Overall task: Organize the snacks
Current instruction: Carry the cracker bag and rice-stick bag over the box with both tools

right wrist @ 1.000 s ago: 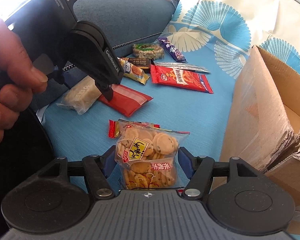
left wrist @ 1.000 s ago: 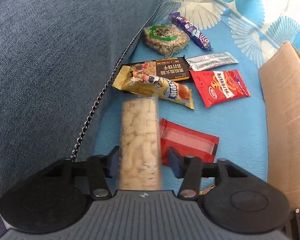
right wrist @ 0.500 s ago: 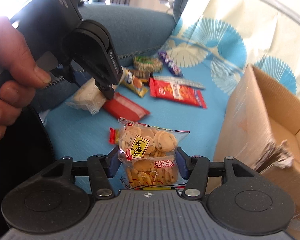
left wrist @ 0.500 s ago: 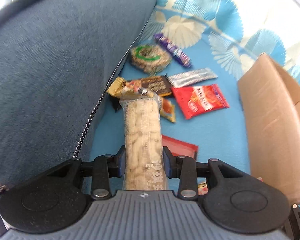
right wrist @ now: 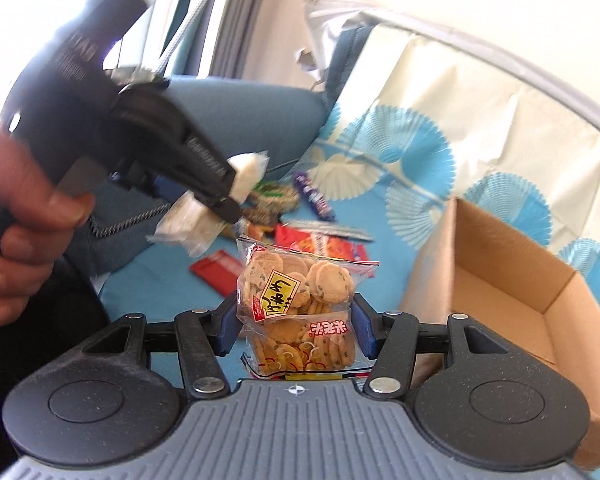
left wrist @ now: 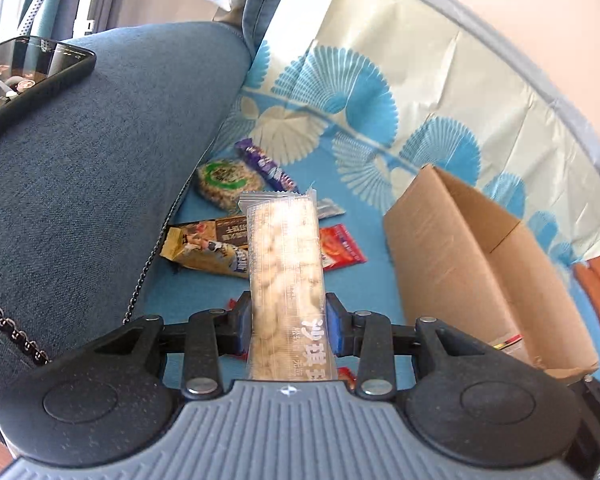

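My left gripper (left wrist: 287,324) is shut on a long clear pack of pale puffed snack (left wrist: 284,264), held up above the blue sofa cover; it also shows in the right wrist view (right wrist: 216,204). My right gripper (right wrist: 296,326) is shut on a clear bag of small cookies (right wrist: 296,300), lifted left of the open cardboard box (right wrist: 512,280). The box also shows at the right in the left wrist view (left wrist: 480,256). Several snack packs lie on the cover: a red packet (left wrist: 342,246), a yellow bar (left wrist: 204,256), a round rice cake (left wrist: 228,180), a purple bar (left wrist: 268,168).
A blue sofa arm (left wrist: 80,180) with a phone (left wrist: 24,76) on top rises at the left, with a bag chain (left wrist: 144,276) along it. A flat red packet (right wrist: 220,272) lies on the cover. The patterned back cushion (left wrist: 380,100) stands behind.
Both grippers have risen and tilted up with their packs; the left closed on the puffed snack pack and lifted it. The box interior now shows in the right wrist view.
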Action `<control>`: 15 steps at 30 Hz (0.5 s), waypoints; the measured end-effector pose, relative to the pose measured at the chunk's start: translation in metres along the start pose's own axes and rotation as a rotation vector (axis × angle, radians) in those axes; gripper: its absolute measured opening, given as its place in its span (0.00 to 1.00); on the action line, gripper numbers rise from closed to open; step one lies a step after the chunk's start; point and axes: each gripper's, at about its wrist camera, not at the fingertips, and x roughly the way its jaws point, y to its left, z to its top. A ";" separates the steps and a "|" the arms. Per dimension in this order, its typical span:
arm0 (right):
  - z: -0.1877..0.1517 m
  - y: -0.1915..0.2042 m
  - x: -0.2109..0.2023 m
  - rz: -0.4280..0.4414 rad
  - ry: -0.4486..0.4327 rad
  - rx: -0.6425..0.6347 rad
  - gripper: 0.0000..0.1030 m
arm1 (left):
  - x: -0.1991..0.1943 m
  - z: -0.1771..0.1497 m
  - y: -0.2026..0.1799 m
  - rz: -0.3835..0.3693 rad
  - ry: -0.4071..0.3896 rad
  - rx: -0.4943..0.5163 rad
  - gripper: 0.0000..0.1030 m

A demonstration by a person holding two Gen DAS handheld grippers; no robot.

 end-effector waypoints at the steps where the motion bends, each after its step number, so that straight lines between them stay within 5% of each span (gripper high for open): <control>1: 0.003 -0.004 -0.004 -0.010 -0.010 0.012 0.56 | -0.002 0.000 0.000 -0.010 -0.005 -0.004 0.39; 9: 0.028 -0.042 -0.041 -0.099 -0.117 0.103 0.56 | -0.010 -0.001 0.002 -0.050 -0.028 -0.002 0.39; 15: 0.006 -0.079 -0.035 -0.146 -0.122 0.188 0.56 | -0.011 -0.001 0.002 -0.047 -0.041 0.003 0.39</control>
